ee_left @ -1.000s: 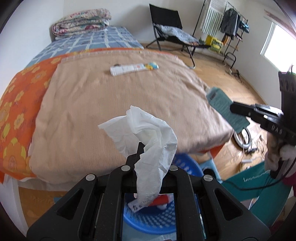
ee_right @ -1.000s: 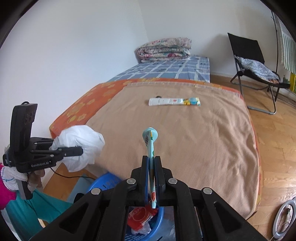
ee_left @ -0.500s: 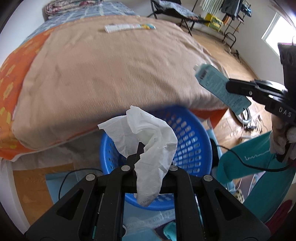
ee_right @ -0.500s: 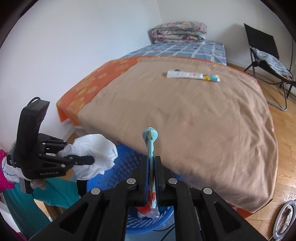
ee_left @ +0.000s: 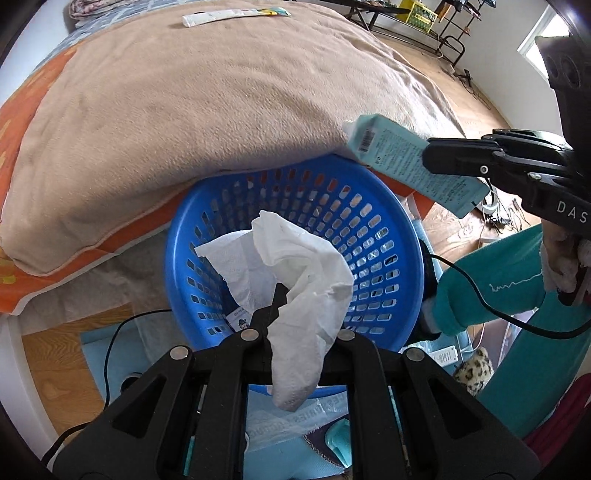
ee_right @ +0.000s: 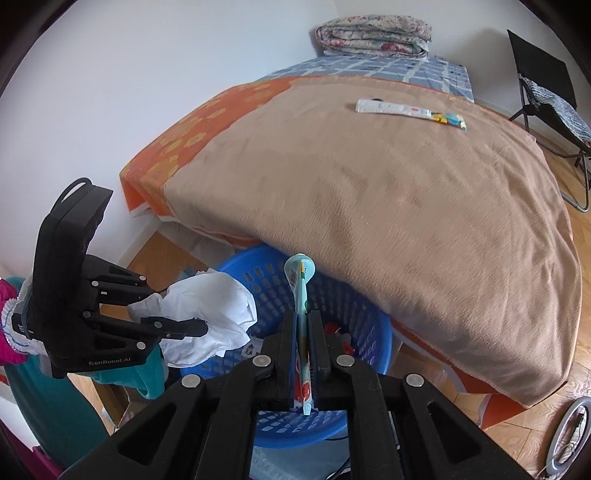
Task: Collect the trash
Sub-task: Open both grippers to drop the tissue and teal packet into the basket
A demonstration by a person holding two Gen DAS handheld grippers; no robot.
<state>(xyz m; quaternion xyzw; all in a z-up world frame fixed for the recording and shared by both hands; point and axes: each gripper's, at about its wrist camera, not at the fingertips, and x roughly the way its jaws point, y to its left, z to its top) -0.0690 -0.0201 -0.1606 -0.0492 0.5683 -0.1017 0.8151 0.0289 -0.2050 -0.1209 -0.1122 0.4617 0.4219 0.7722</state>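
Observation:
My left gripper [ee_left: 284, 295] is shut on a crumpled white tissue [ee_left: 295, 273] and holds it over the blue plastic basket [ee_left: 373, 221] on the floor by the bed. It also shows in the right wrist view [ee_right: 199, 326] with the tissue [ee_right: 210, 314]. My right gripper [ee_right: 304, 317] is shut on a flat teal wrapper [ee_right: 301, 291] above the basket [ee_right: 365, 325]; the wrapper also shows in the left wrist view [ee_left: 406, 166] over the basket's far right rim. Red and white scraps lie inside the basket. A long white wrapper [ee_right: 410, 110] lies far up on the bed.
The bed with a tan blanket [ee_right: 388, 206] overhangs the basket's far side. A folded quilt [ee_right: 373, 35] lies at the head of the bed. A black folding chair [ee_right: 546, 92] stands at the right. Cables and a leopard-print item [ee_left: 474, 373] lie on the floor.
Both grippers have tilted down and moved in over the basket, which now fills more of each view. Both still hold their items.

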